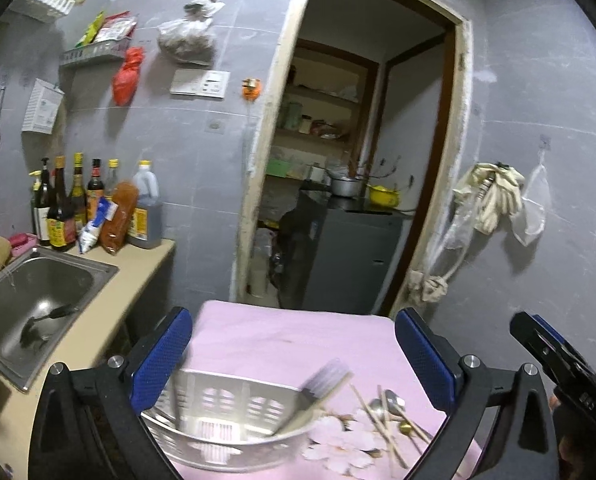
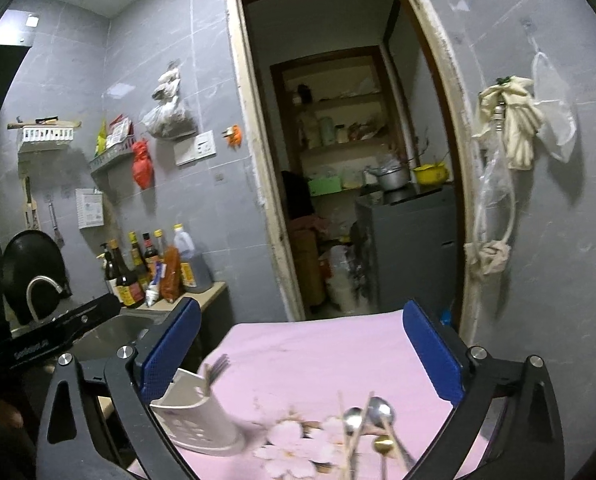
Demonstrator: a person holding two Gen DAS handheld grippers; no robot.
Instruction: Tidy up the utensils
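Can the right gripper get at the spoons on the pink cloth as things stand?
Probably yes. The right gripper is open and holds nothing, and the spoons lie uncovered just below and ahead of it among chopsticks; the white basket stands off to the side.

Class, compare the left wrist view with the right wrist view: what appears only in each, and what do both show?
Only the left wrist view shows the sink basin with a dark utensil lying in it. Only the right wrist view shows the curved faucet and the black pan behind it. Both show the white utensil holder with a fork in it, spoons and chopsticks on the pink cloth, and the doorway.
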